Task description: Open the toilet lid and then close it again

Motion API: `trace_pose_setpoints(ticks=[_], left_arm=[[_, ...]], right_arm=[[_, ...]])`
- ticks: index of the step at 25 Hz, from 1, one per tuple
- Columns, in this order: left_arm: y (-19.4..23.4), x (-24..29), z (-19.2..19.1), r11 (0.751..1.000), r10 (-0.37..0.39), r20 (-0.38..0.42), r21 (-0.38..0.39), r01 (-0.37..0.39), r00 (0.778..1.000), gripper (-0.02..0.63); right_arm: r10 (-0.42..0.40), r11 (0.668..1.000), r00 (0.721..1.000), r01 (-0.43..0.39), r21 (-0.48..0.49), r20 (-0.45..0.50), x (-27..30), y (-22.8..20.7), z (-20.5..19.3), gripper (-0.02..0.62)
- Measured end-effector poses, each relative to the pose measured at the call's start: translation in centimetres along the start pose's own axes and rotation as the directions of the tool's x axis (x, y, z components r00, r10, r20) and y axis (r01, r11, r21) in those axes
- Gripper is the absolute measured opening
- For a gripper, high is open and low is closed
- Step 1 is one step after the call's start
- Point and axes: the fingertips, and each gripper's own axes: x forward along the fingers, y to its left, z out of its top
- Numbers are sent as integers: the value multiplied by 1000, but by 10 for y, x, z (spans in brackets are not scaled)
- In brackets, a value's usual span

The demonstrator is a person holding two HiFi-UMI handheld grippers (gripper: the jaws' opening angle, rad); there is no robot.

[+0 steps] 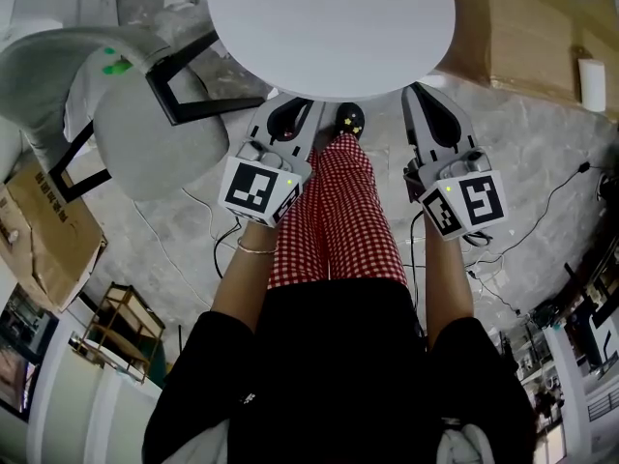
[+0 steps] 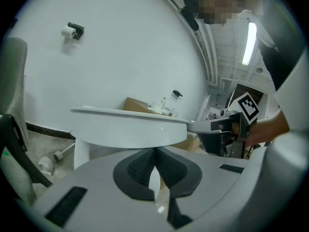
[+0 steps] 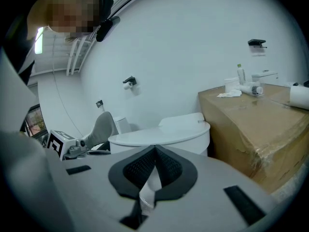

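Down at the lower left of the head view lies a flattened cardboard box [image 1: 46,232] on the floor, with nothing visible inside it. Above it stands a grey chair [image 1: 145,124]. The toilet lid [image 1: 329,17] fills the top centre of that view, lying flat and shut, so the bowl under it is hidden.

The left claw [image 1: 288,114] sits left of centre, pointing up the frame with its tips at the lid's near rim. In the left gripper view its jaws are pressed together at the tips with nothing held between them. The lid's edge [image 2: 130,127] hangs just above them, and I cannot tell whether they touch it. The person's forearms reach forward on either side of red-checked trousers [image 1: 334,220], with a bracelet [image 1: 256,249] on the left wrist.

The right claw [image 1: 430,114] sits right of centre, also aimed at the rim. Its jaws are likewise closed on nothing, as the right gripper view shows. Seen from the left gripper view, its tip [image 2: 193,126] reaches the lid's side edge.

At the right of the right gripper view stands a large cardboard box [image 3: 251,129], closed. On its top are a bottle [image 3: 240,74], some crumpled tissue [image 3: 227,94] and a white roll [image 3: 300,96].
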Motion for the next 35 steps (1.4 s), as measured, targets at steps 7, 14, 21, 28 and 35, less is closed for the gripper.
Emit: trace_pose_setpoints(ticks=[7,14,21,28,35], left_arm=[[-3,-1,17,1000,5,39,19,-6,999,5],[-4,-5,31,999,24,67,19,-26,997,5],[-4,-8,51,1000,20,73,9,-21,997,5],[-4,-8,75,999,35,92,4,-36,995,4],[-3,-8,102,999,41,127,2,-41,991,4]], right_arm=[[18,999,1000,-18,-29,5,-1,2,19,20],[37,999,999,-37,-24,22,-1,3,32,20],[46,999,999,-46,-21,21,0,4,51,20],[81,997,996,-81,-6,33,3,4,73,20],[108,994,993,-108,-19,43,6,5,100,20]])
